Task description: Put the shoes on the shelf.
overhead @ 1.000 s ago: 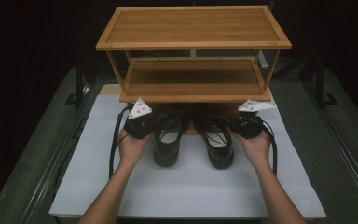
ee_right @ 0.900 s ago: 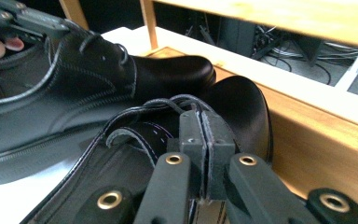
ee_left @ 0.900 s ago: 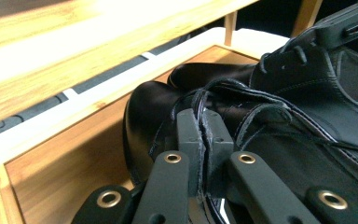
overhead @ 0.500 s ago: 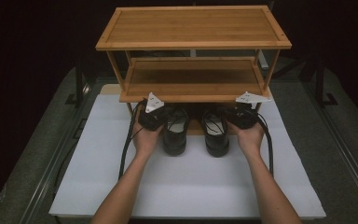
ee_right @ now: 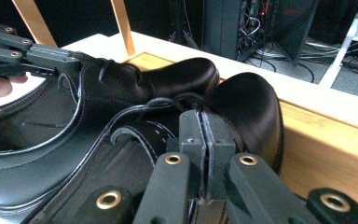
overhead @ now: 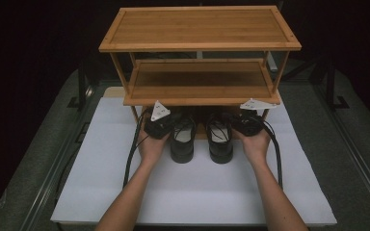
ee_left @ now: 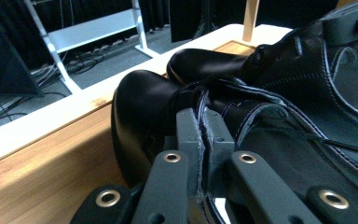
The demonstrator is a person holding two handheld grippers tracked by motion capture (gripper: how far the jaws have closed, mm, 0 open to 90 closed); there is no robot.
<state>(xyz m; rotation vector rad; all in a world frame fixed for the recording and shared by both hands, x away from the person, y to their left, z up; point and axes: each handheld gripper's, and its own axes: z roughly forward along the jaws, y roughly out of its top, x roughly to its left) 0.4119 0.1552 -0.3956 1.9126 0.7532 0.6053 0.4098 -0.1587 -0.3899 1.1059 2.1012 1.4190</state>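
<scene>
While my left gripper (ee_left: 200, 135) and right gripper (ee_right: 200, 135) each pinch shut on a black shoe's (overhead: 182, 139) soft collar edge, the glossy, stiff-toed pair (overhead: 220, 140) seems light but floppy there.

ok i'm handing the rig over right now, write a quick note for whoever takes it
Left claw: shut on the edge of the left shoe.
Right claw: shut on the edge of the right shoe.
Shoes: side by side, toes pointing into the rack, toes on its bottom board under the middle shelf, heels out over the white mat.
Done: both shoes gripped and brought to the rack's lowest level.
Left: probably slide them fully in, open both claws, pull back. Middle and top shelves are bare.
</scene>
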